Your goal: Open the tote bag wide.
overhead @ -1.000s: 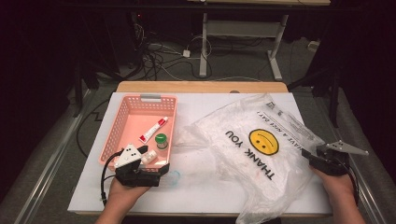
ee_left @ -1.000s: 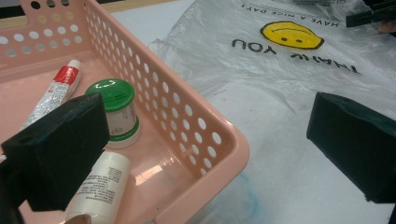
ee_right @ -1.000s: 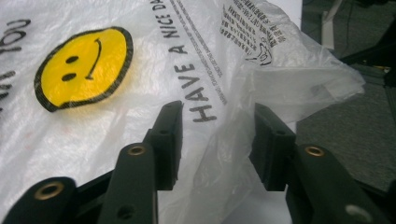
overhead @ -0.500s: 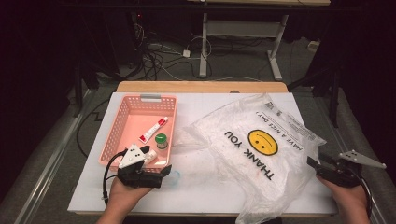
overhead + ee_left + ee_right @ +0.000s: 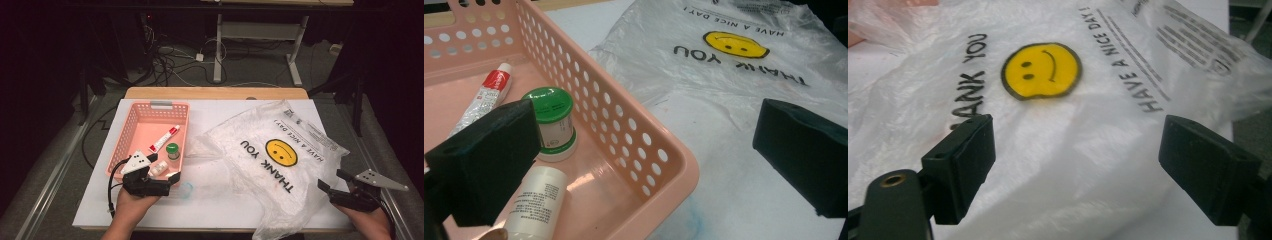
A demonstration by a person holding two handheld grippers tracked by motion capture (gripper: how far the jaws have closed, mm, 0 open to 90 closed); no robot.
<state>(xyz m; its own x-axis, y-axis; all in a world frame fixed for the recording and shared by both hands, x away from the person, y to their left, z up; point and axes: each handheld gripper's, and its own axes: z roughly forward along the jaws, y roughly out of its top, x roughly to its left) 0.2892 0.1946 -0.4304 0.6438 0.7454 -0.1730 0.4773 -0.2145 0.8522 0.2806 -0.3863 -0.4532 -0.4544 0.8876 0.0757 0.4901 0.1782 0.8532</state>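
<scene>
High view: right claw (image 5: 334,189) at the counter's (image 5: 220,212) near right edge, jaws just opened wide, empty, beside the plastic bag (image 5: 270,165). Left claw (image 5: 172,181) open, empty, straddling the pink basket's (image 5: 131,131) near corner.

Right claw (image 5: 1075,170) with jaws just opened wide, nothing between them, clear smiley-face plastic bag (image 5: 1048,125) spread beyond on white desk (image 5: 878,65)

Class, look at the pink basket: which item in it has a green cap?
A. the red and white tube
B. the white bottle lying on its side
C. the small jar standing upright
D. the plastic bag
C: the small jar stands upright in the pink basket, topped by a green cap.
</scene>
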